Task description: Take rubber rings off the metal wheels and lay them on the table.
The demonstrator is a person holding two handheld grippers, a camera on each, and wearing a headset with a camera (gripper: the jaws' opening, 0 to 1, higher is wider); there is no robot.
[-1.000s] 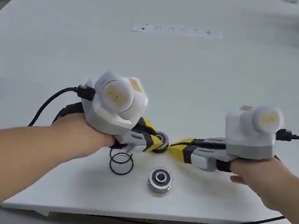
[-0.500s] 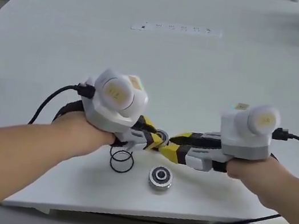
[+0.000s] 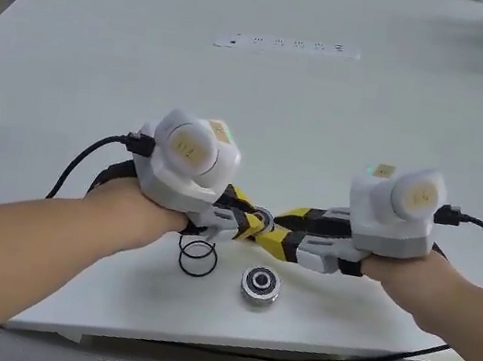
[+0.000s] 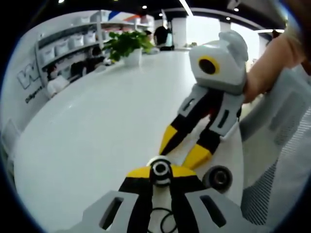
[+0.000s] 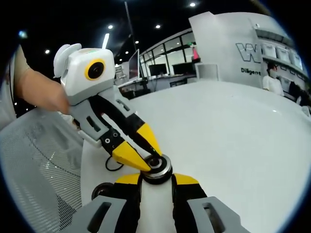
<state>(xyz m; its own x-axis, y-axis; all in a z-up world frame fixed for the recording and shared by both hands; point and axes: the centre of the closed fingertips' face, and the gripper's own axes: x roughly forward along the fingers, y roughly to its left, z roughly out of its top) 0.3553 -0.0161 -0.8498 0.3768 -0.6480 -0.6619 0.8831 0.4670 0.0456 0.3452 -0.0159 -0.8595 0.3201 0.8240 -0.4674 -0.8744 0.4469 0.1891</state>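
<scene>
Now the left tongs are closed on a metal wheel; the right tongs stand open, tips just beside it.

Yellow-and-black fingers, white table
</scene>
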